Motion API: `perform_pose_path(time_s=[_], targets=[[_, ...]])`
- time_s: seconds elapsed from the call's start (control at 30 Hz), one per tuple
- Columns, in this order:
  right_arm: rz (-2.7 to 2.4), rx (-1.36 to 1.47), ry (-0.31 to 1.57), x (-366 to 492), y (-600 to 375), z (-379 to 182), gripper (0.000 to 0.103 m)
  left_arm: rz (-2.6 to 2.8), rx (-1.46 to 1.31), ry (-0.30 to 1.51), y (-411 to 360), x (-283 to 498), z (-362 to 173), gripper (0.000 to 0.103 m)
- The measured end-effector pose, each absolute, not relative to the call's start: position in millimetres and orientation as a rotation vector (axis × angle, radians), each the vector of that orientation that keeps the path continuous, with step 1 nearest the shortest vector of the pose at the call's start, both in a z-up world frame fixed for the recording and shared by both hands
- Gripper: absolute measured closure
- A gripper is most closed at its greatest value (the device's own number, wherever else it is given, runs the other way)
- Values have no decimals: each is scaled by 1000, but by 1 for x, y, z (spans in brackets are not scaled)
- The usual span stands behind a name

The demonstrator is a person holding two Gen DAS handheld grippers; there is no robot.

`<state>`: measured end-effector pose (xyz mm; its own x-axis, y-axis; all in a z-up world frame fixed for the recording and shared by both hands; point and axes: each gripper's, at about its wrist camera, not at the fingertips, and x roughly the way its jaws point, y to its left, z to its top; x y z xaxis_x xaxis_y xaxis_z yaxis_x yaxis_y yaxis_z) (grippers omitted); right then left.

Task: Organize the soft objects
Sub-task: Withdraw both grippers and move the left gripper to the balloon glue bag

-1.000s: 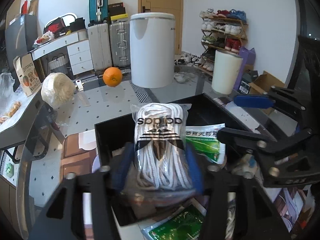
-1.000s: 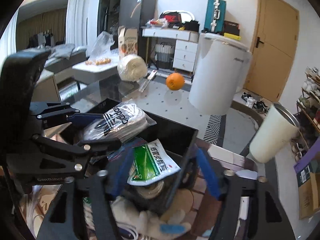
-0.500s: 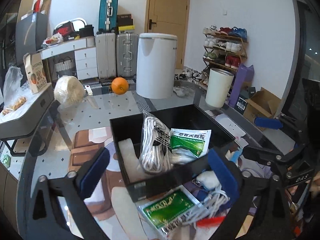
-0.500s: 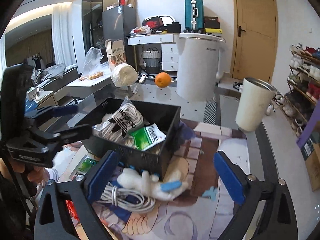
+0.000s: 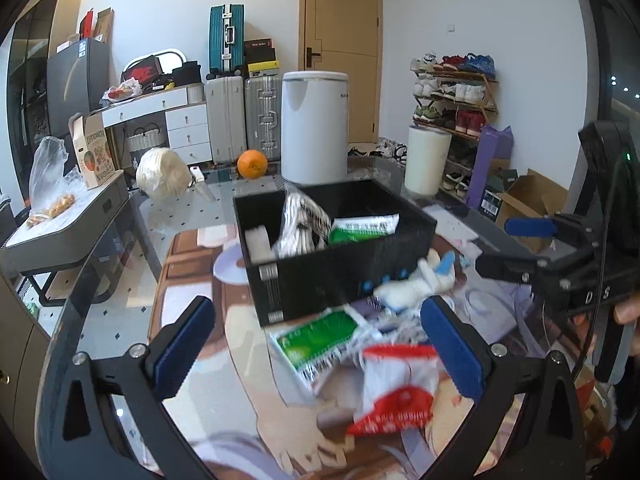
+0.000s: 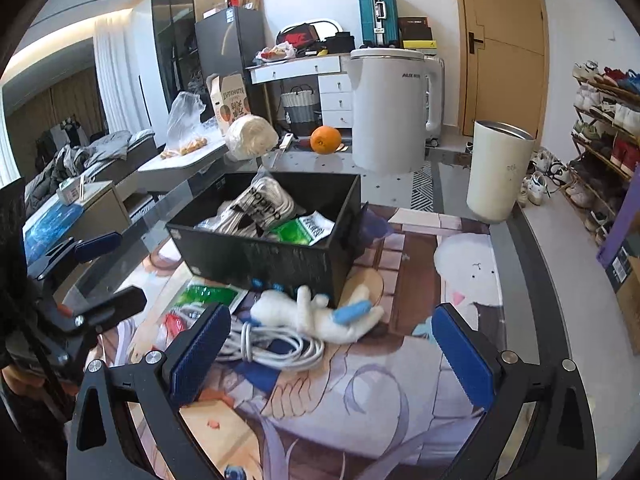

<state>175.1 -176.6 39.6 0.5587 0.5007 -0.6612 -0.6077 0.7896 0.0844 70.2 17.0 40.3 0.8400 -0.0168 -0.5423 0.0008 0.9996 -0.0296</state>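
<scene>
Both claws, left [image 5: 318,350] and right [image 6: 334,354], gape wide and empty above a glass surface [image 6: 532,280] in a cluttered room; black box [image 6: 260,258] holds bagged white rope [image 6: 256,210].

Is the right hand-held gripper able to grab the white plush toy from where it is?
Probably yes. The right hand-held gripper is open and empty, and the plush toy lies uncovered just ahead of it, outside the black box, partly atop a white cable.

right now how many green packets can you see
2: one green packet inside the black box, another on the mat in front of it. More may be hidden.
</scene>
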Motion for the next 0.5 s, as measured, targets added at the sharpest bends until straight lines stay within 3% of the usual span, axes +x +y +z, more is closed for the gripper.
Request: perform_pose_path(time_s=[0.5], targets=[[651, -192, 767, 179, -175, 30, 1, -33, 50, 661, -16, 61, 9, 0]])
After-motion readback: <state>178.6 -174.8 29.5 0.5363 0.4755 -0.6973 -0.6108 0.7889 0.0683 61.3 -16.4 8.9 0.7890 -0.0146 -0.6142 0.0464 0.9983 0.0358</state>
